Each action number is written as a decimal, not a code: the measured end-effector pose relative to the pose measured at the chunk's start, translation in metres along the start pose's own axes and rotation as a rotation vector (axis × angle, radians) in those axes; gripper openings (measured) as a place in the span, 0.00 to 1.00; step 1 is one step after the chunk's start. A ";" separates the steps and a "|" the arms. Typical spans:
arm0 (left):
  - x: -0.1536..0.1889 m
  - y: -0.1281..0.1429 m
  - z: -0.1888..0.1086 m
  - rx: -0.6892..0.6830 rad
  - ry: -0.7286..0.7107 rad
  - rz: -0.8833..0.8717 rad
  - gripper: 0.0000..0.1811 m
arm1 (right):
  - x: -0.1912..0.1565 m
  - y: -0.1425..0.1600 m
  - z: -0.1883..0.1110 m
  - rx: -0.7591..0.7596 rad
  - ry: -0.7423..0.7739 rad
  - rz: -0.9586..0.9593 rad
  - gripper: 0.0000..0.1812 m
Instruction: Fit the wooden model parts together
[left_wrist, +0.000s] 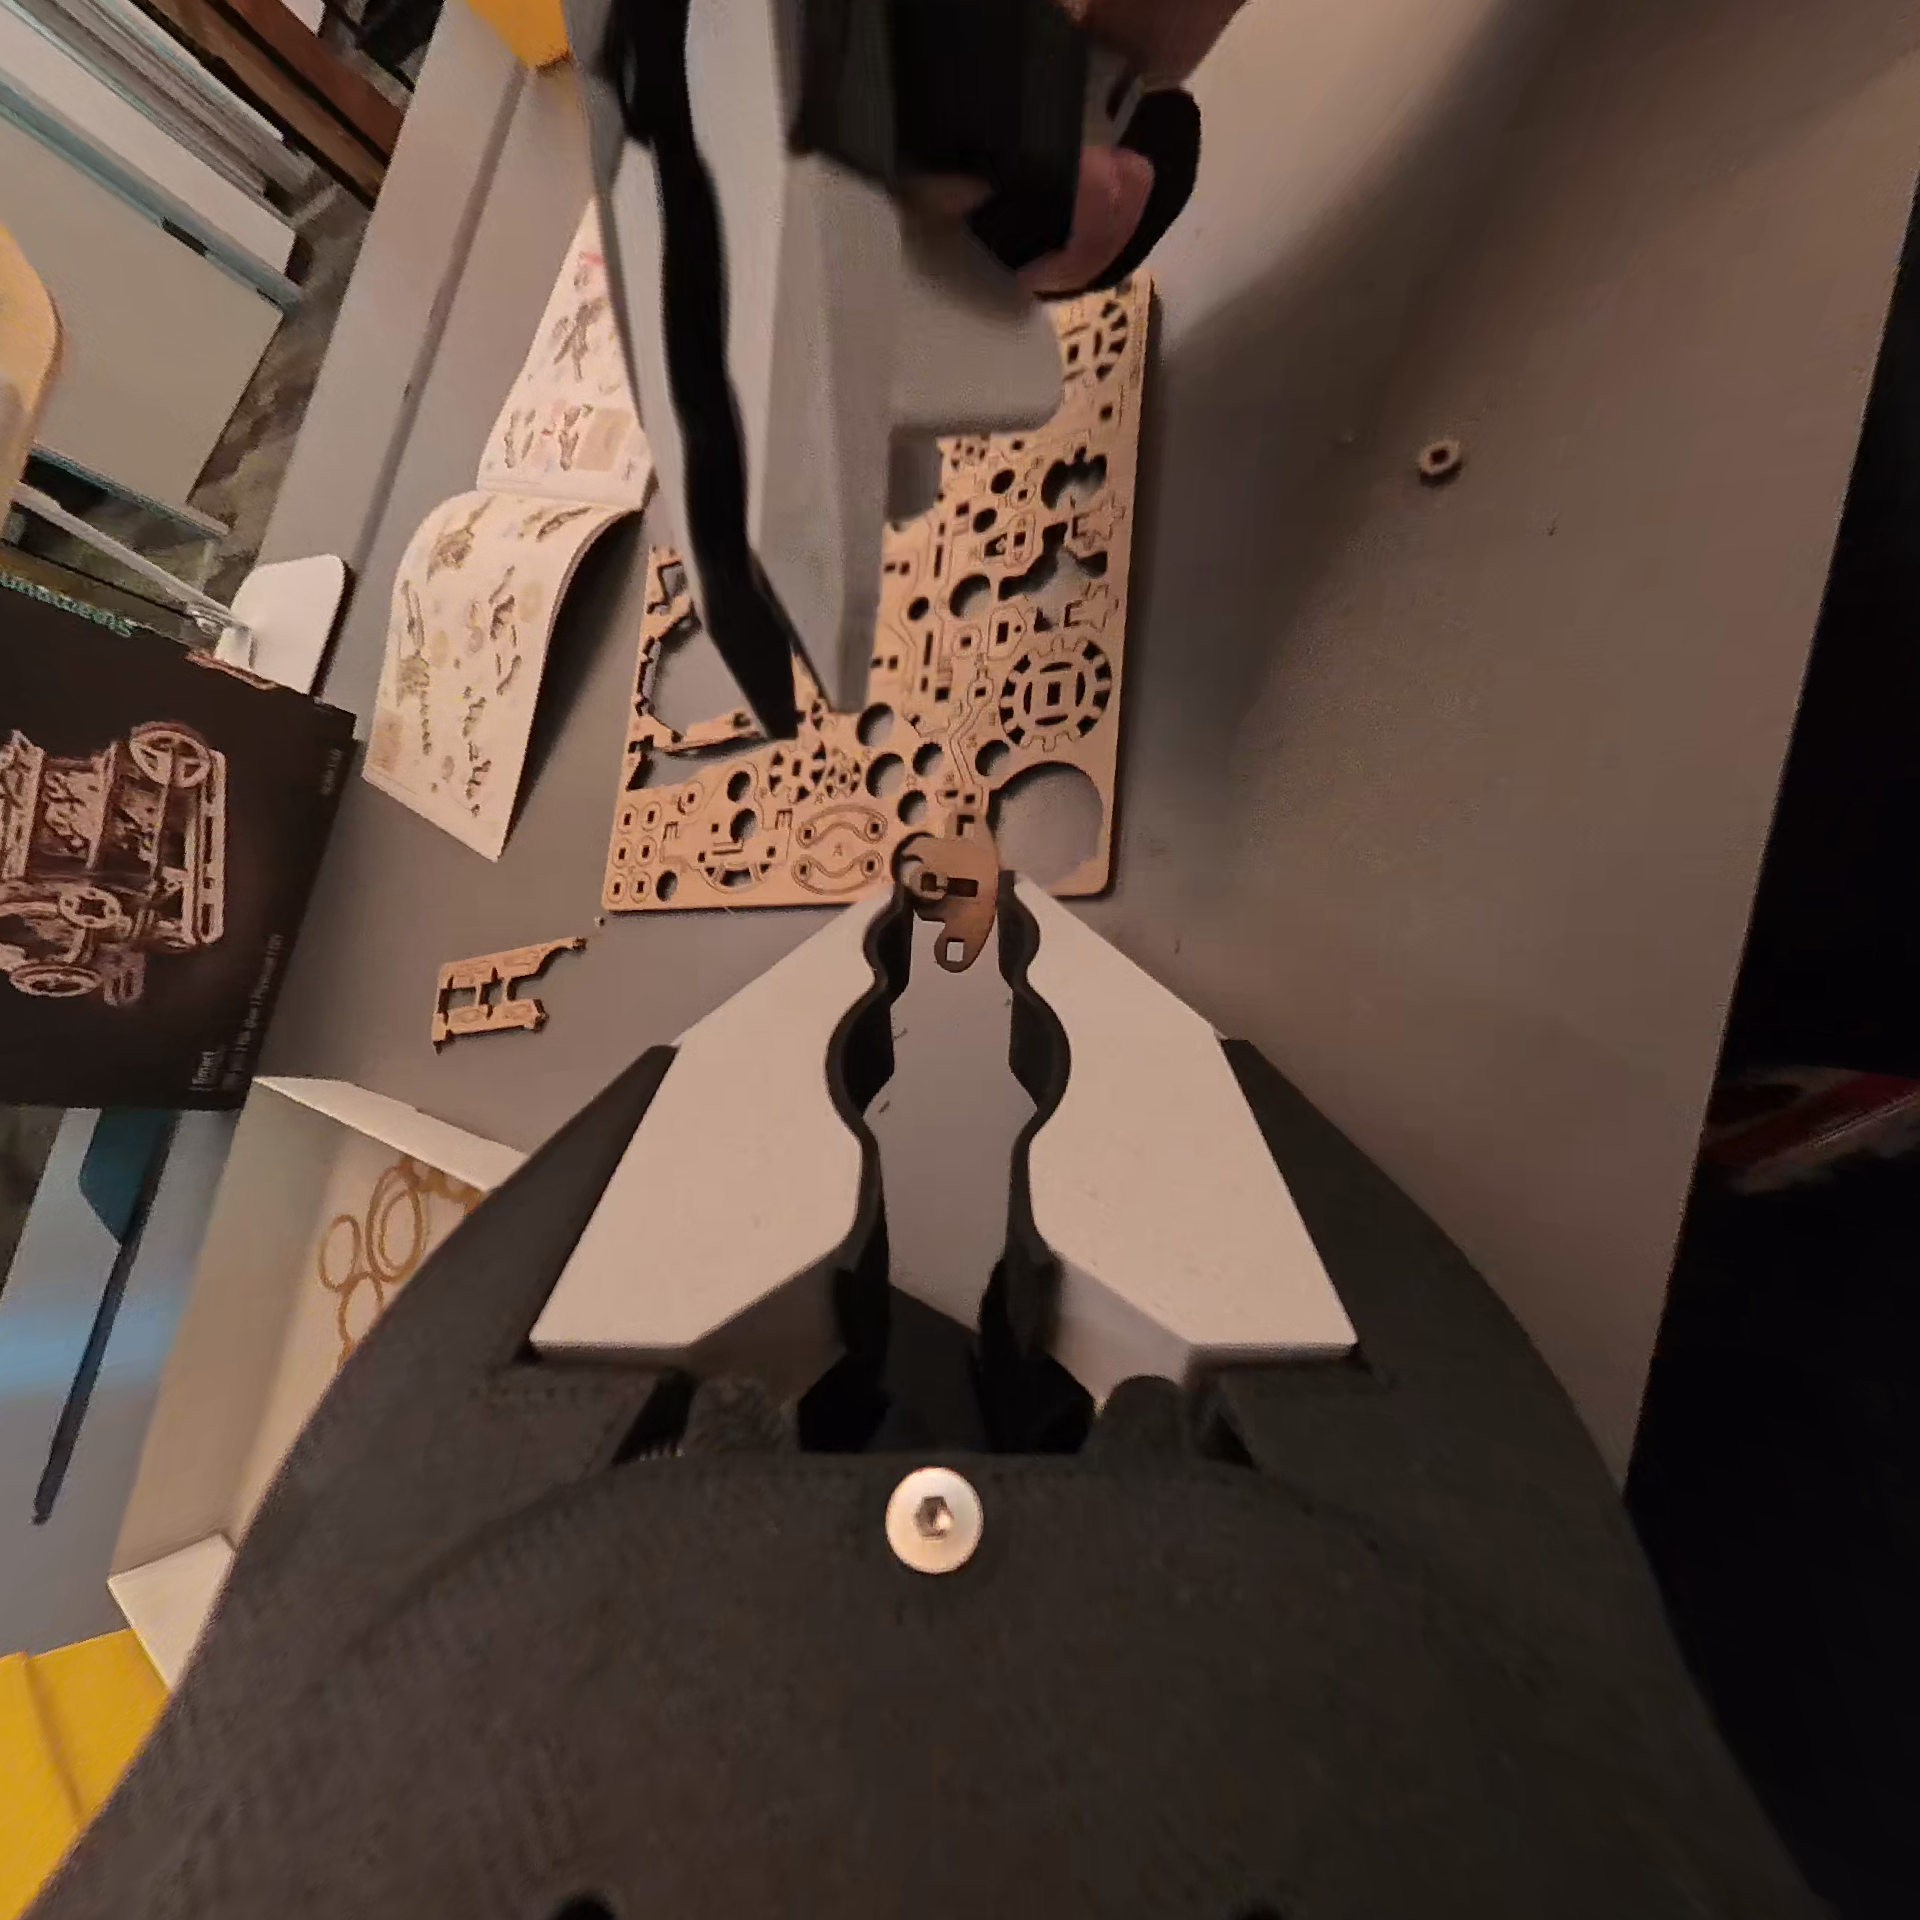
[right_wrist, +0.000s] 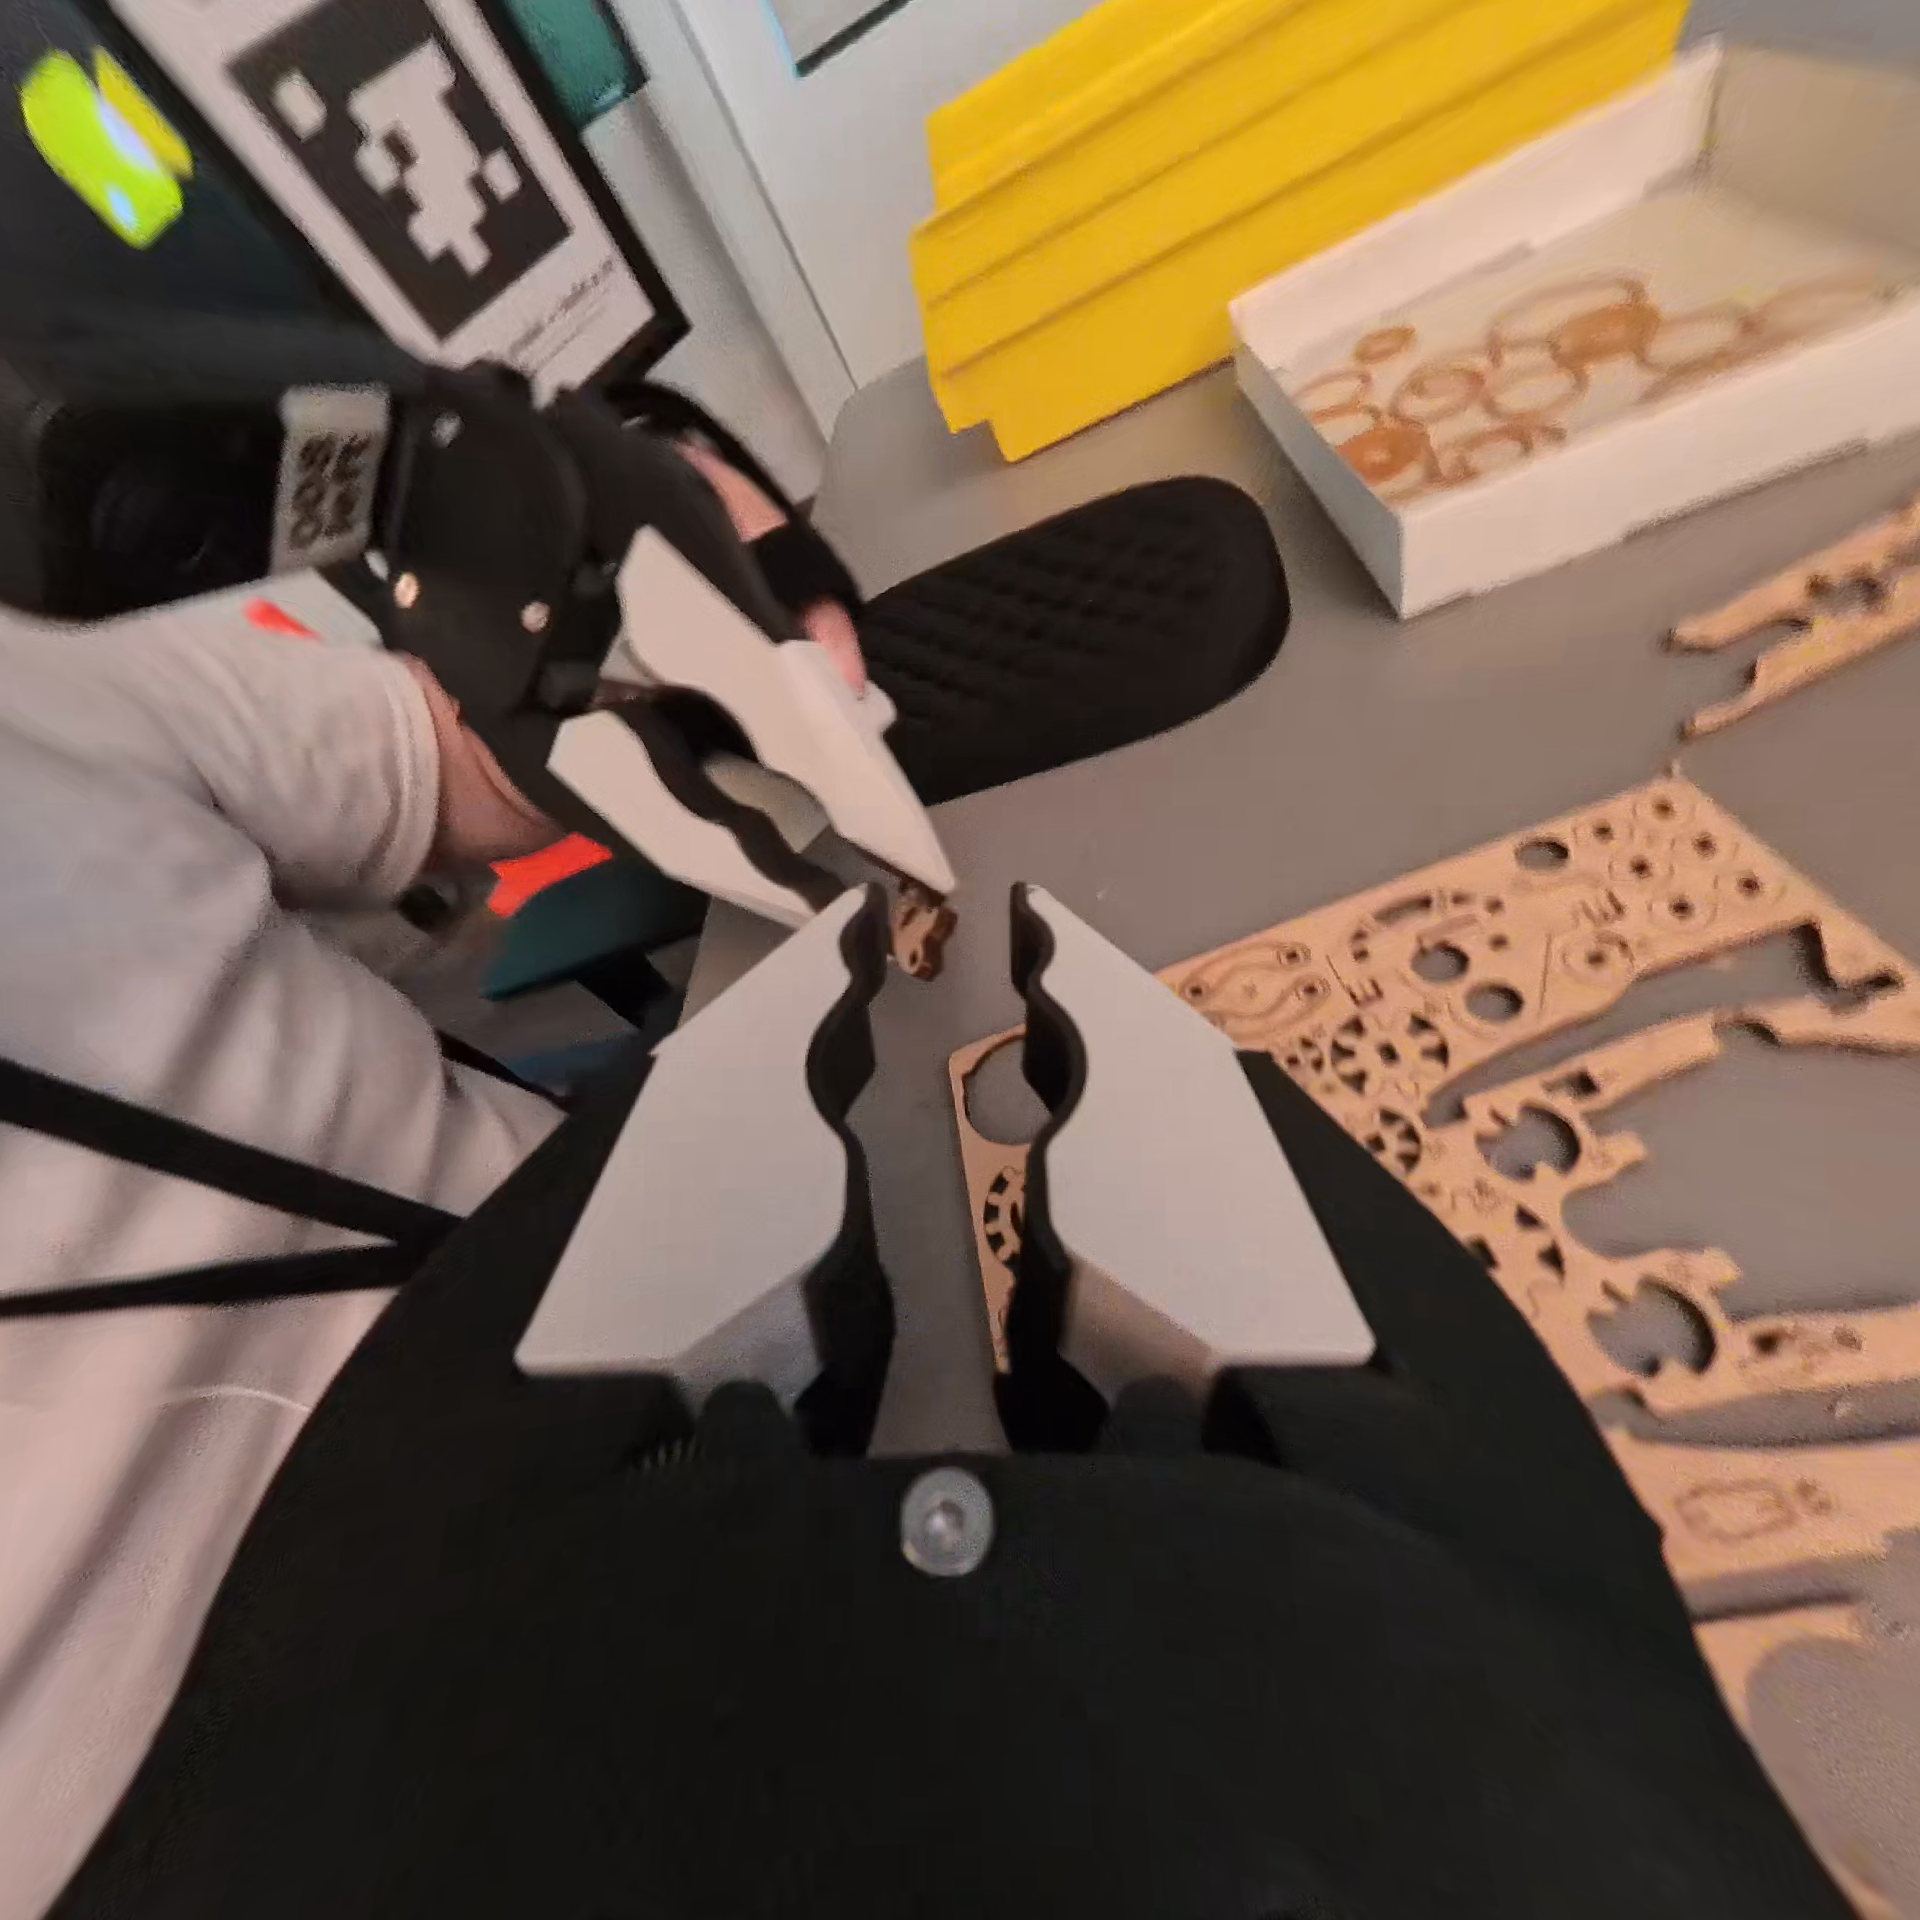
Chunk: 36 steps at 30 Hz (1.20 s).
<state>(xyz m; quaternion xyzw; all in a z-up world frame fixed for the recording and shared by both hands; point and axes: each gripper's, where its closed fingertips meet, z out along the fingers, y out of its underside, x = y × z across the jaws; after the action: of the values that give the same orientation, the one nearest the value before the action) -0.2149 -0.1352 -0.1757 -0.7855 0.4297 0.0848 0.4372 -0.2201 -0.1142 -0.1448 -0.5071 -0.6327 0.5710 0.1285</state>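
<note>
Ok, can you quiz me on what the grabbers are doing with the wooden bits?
1. True or false: the right gripper is open and holds nothing.
2. What is the left gripper pinching? A) a small wooden part B) a yellow block C) a pencil
3. Fill the gap: the open instruction booklet lies ___ the punched wooden parts sheet, not on it.

Key: 1 true; 2 A; 3 beside.
</note>
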 end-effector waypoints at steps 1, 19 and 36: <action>-0.002 -0.003 0.000 0.005 -0.012 0.006 0.08 | 0.005 0.001 -0.001 -0.003 -0.002 0.077 0.09; -0.019 -0.029 0.010 0.049 -0.056 0.059 0.09 | -0.005 0.013 -0.003 -0.057 -0.131 0.281 0.02; -0.105 -0.087 0.025 0.542 0.657 -0.626 0.20 | 0.039 -0.046 -0.083 0.289 0.081 0.091 0.02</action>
<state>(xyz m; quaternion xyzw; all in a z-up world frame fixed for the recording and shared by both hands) -0.2084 -0.0317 -0.0843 -0.7202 0.2954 -0.4147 0.4713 -0.1990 -0.0259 -0.0953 -0.5339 -0.5147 0.6405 0.1995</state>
